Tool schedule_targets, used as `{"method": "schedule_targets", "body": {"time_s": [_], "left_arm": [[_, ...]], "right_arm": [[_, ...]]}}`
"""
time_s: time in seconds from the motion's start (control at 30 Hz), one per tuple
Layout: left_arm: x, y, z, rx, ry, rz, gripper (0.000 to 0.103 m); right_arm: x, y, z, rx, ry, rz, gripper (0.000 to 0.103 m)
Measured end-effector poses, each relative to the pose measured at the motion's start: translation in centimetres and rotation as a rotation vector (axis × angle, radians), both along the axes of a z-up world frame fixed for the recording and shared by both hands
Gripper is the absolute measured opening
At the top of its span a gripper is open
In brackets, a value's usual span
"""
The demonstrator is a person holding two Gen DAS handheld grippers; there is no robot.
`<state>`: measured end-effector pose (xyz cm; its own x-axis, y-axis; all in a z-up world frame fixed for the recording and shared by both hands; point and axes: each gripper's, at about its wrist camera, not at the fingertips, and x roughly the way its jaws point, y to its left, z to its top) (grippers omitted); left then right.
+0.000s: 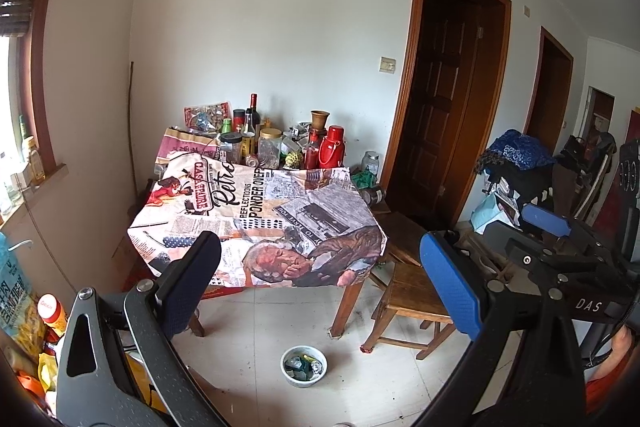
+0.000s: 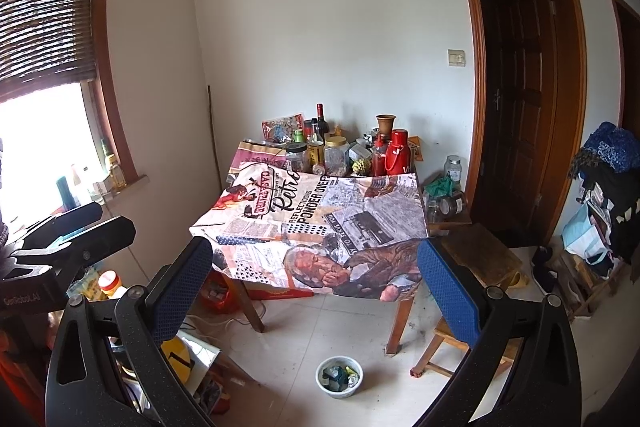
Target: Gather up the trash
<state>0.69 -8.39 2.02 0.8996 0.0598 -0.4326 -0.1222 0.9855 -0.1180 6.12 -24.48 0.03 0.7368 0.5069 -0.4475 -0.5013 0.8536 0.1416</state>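
A white bowl (image 1: 304,365) (image 2: 339,376) holding crumpled scraps of trash sits on the tiled floor in front of the table. The table (image 1: 260,223) (image 2: 320,227) wears a newspaper-print cloth, its near part bare. Both grippers hang well back from table and bowl, above the floor. My left gripper (image 1: 324,283) is open with nothing between its blue pads. My right gripper (image 2: 316,287) is open and empty too. The right gripper also shows at the right edge of the left wrist view (image 1: 560,239), and the left gripper shows at the left edge of the right wrist view (image 2: 76,231).
Bottles, jars and red flasks (image 1: 280,143) (image 2: 348,151) crowd the table's far edge. A small wooden stool (image 1: 412,303) (image 2: 452,347) stands right of the table leg. Bags and clutter (image 1: 28,315) lie low left, piled clothes (image 2: 608,179) at right, a dark doorway (image 1: 440,99) behind.
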Motion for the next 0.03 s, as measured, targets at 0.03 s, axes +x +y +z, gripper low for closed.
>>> {"method": "schedule_targets", "body": {"time_s": [0.03], "left_arm": [[0.37, 0.13, -0.16, -0.003, 0.006, 0.0, 0.1]], "right_arm": [[0.15, 0.07, -0.12, 0.0, 0.002, 0.001, 0.102]]}}
